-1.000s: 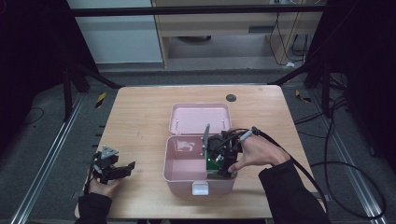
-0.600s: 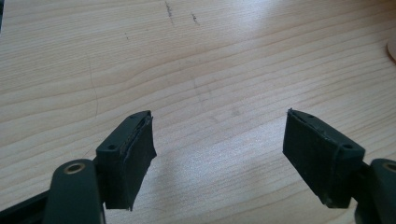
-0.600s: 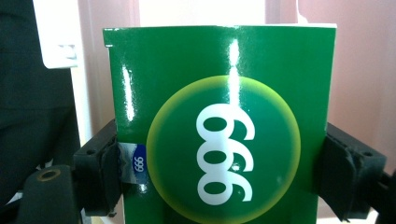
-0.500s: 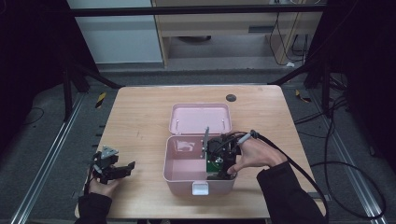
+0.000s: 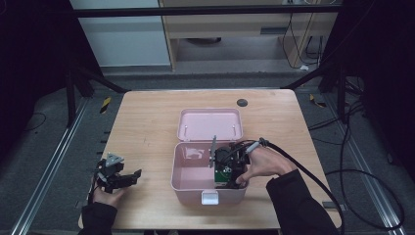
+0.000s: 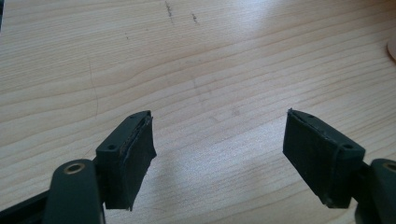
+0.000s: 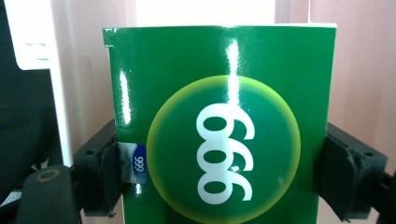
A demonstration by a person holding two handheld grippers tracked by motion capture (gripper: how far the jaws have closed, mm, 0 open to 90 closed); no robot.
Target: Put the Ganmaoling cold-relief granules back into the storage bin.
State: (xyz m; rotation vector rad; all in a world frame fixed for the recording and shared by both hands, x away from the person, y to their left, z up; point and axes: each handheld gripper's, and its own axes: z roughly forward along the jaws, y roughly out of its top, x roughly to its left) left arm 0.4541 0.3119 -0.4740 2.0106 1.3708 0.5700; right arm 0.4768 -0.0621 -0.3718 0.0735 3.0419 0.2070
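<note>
With your right gripper (image 5: 226, 177) clamped on the green box (image 7: 219, 126) low inside the pink case (image 5: 188, 182), set it flat before releasing, while your left gripper (image 5: 133, 175) rests wide open, empty, on the table (image 5: 147, 122).

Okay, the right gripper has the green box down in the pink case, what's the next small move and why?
Probably open the right gripper to let go. Its fingers clamp the green box on both sides, already low inside the open pink case, while the left gripper rests open on the table.
</note>
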